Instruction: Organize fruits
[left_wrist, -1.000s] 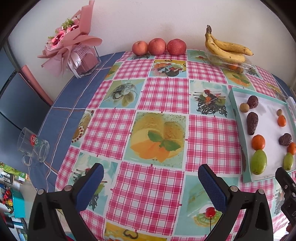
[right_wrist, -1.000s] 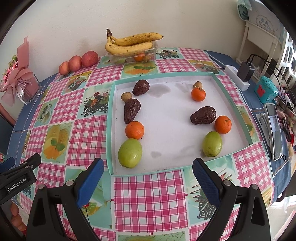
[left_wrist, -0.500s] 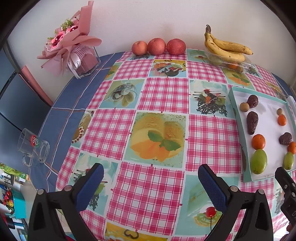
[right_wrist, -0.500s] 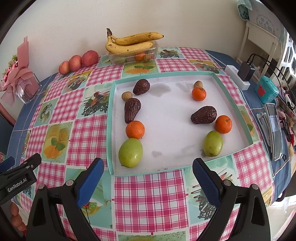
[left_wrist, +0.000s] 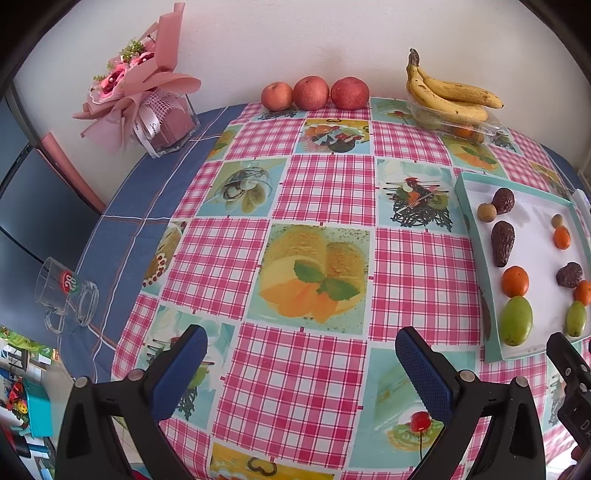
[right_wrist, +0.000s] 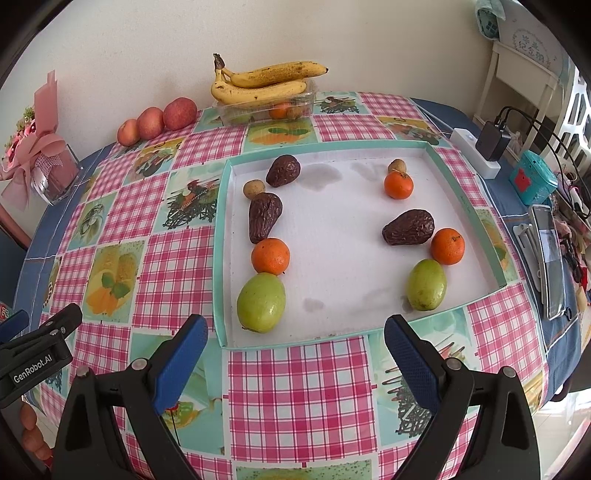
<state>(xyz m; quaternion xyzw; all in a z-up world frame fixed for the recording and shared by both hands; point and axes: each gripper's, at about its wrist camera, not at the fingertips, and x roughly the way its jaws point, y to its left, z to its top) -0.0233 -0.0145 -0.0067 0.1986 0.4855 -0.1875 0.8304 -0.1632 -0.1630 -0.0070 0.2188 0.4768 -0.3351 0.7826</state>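
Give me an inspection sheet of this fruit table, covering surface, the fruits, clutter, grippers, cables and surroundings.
Surface: pink checked tablecloth with fruit prints over blue cloth.
Job's things: shallow teal-rimmed white tray holds two columns of fruit, including large green fruit, orange mandarin and wrinkled dark brown fruit; three red apples and yellow bananas on a clear plastic box by the wall.
Clutter: pink wrapped bouquet, glass mug, phone, teal box.
Grippers: left gripper open, empty; right gripper open, empty, before the tray.
Cables: black charger and cords on a white power strip.
Surroundings: pale wall, white shelf at right.
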